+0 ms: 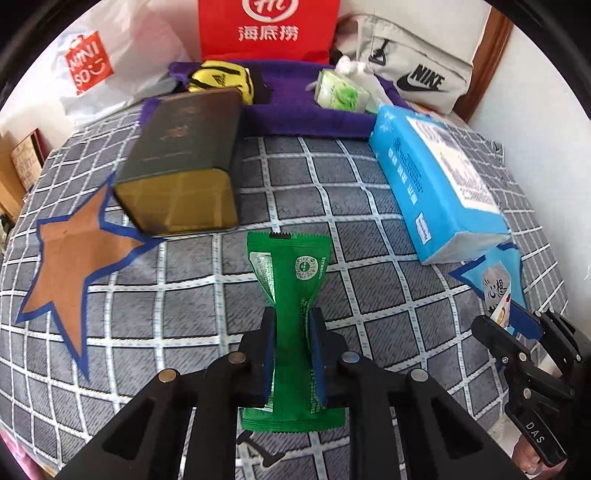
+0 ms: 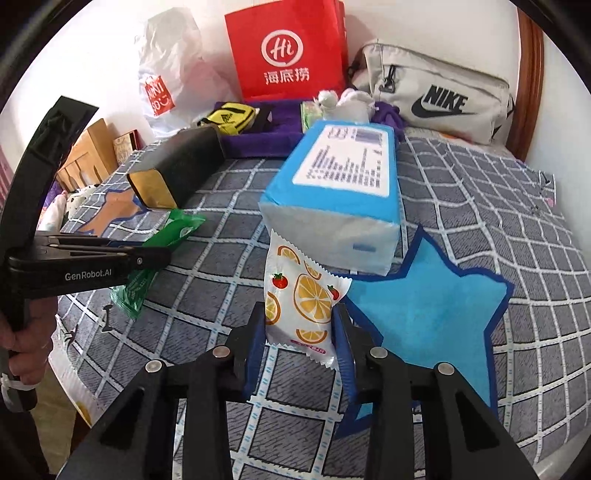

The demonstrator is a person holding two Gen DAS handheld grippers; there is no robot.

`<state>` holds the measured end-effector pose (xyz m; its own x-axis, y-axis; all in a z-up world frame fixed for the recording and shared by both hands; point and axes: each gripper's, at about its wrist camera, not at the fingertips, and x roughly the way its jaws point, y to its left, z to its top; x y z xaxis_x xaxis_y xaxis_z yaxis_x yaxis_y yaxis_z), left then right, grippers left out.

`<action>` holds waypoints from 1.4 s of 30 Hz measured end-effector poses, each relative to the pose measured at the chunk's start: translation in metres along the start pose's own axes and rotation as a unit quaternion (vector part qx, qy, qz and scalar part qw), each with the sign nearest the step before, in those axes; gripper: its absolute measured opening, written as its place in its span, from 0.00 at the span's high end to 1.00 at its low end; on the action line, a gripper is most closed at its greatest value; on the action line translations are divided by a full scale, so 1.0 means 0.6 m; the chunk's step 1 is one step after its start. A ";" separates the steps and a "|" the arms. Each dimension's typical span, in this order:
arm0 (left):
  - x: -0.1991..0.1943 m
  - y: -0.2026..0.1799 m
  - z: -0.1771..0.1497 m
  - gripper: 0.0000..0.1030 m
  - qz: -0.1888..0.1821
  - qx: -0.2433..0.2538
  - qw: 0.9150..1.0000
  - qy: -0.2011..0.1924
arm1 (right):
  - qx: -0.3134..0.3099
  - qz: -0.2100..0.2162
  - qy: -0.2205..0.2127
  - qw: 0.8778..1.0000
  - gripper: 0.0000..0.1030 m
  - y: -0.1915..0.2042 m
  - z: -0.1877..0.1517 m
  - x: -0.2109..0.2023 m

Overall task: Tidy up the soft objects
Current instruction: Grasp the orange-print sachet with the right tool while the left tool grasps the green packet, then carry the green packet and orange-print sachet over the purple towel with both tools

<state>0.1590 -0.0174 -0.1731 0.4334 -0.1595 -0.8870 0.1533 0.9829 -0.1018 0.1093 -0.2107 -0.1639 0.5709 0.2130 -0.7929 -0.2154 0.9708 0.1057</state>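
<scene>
My left gripper is shut on a green snack packet, whose middle is pinched narrow between the blue pads, above the checked bedspread. My right gripper is shut on a white packet printed with orange slices; the same packet shows at the right in the left wrist view. A brown star mat lies to the left, a blue star mat to the right. In the right wrist view the left gripper and its green packet appear at the left.
A dark tin box and a blue tissue pack lie on the bed. Behind are a purple cloth with small items, a red paper bag, a white plastic bag and a grey Nike pouch. A person's hand grips the left handle.
</scene>
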 end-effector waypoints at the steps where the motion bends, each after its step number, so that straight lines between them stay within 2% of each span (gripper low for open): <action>1: -0.008 0.002 0.000 0.84 0.000 -0.001 1.000 -0.005 | -0.001 0.000 -0.004 1.000 0.66 0.002 0.002 -0.007; 15: -0.106 0.011 0.026 0.84 -0.009 -0.016 0.998 -0.068 | -0.015 -0.002 -0.069 0.998 0.66 0.032 0.056 -0.100; 24: -0.152 0.023 0.054 0.84 -0.013 -0.026 0.995 -0.100 | -0.009 -0.004 -0.090 0.996 0.66 0.033 0.096 -0.131; 34: -0.166 0.039 0.098 0.84 -0.022 -0.038 0.993 -0.111 | 0.000 -0.009 -0.109 0.994 0.66 0.015 0.153 -0.143; 42: -0.161 0.057 0.142 0.84 -0.022 -0.052 0.992 -0.117 | -0.011 -0.013 -0.116 0.993 0.66 0.007 0.210 -0.121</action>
<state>0.1982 0.0236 -0.0522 0.6241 -0.2084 -0.7531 0.0904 0.9766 -0.1953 0.1666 -0.2085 -0.0301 0.7430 0.2093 -0.6358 -0.2135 0.9743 0.0712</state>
